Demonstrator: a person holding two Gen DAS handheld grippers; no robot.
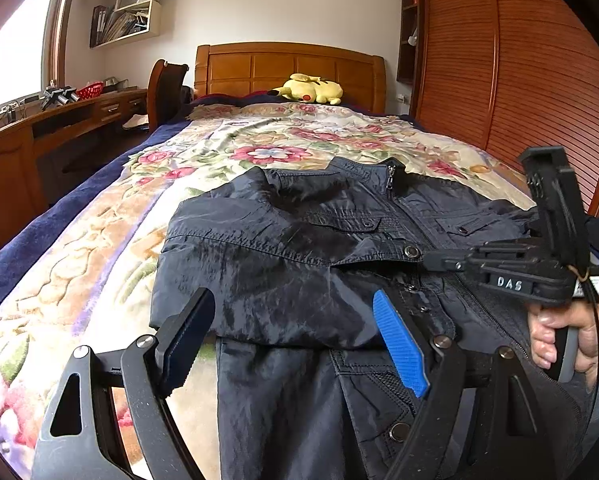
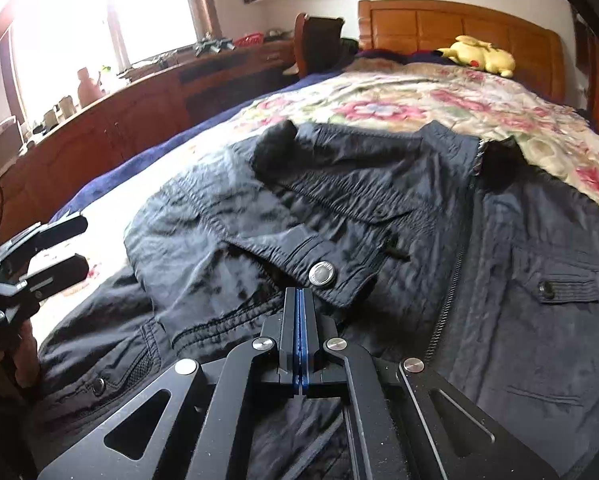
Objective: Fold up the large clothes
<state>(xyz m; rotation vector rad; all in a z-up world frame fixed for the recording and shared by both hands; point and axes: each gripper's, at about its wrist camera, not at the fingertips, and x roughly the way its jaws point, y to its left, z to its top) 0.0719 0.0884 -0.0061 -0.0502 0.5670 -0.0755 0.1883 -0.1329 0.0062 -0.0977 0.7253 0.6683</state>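
The dark navy jacket point(image 1: 299, 248) lies front-up on the floral bedspread point(image 1: 111, 248), across the bed's foot end, its collar point(image 1: 363, 168) pointing toward the headboard point(image 1: 287, 68). One sleeve point(image 1: 267, 256) is already laid across the chest, and its cuff with the metal snap point(image 2: 322, 273) sits just beside the zip point(image 2: 451, 280) that runs down the middle. The other side appears not yet folded in.

The right gripper point(image 2: 300, 300) rests low on the cloth just short of that cuff, with its blue pads pressed together; nothing shows between them, so it looks closed on nothing, though cloth caught beneath cannot be ruled out. The left gripper point(image 1: 295, 332) hovers over the lower edge of the folded sleeve with its fingers point(image 1: 399, 344) spread wide and empty.

The step in hand seems to be settling the folded sleeve before the next fold. To do it well, the sleeve should lie flat with its edge parallel to the zip. The thin shell fabric looks slippery, so a pinch should take both layers at a seam or the cuff. The open left fingers are best brought down on the hem side while the right pins the cuff.

Beyond the jacket, a yellow plush toy point(image 1: 309, 89) rests by the headboard, a wooden desk point(image 1: 59, 120) runs along the bed's left edge, and a slatted wardrobe point(image 1: 519, 80) stands at the right.
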